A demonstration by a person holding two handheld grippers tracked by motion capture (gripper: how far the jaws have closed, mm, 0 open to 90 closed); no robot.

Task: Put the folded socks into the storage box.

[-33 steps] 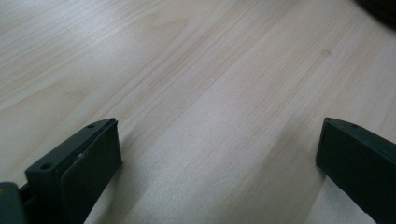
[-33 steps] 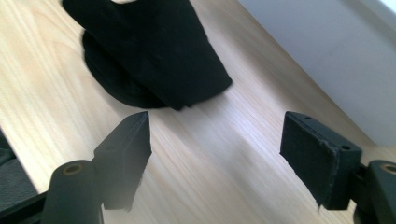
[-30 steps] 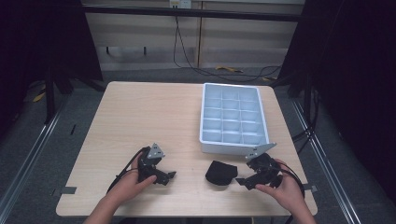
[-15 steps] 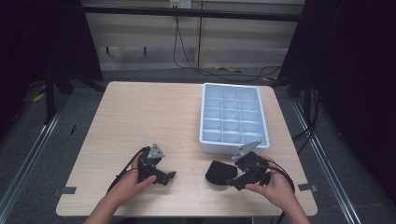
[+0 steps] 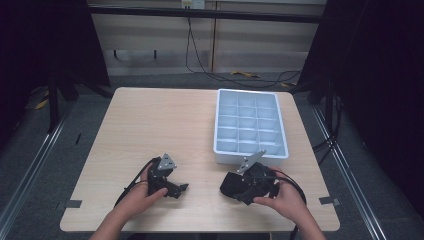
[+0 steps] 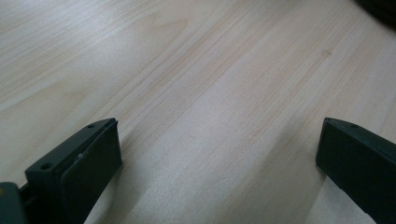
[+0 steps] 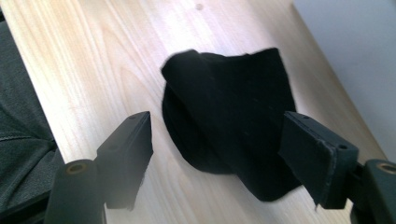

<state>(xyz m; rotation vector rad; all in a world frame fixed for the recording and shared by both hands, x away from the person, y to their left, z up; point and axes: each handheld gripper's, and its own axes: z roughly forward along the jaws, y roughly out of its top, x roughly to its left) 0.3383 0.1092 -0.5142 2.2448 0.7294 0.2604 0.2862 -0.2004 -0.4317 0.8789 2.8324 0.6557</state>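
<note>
R gripper [image 5: 239,187] moved left onto black cloth [image 7: 229,135], fingers wide open astride it; L gripper [image 5: 172,187] open, empty.

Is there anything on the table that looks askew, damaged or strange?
Nothing stands out. The black cloth lies crumpled on the table near the compartment tray, which is square to the edge and looks undamaged.

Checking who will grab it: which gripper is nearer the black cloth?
Right. The right gripper is at the black cloth, jaws open around it; the left gripper sits well off to the cloth's left.
</note>
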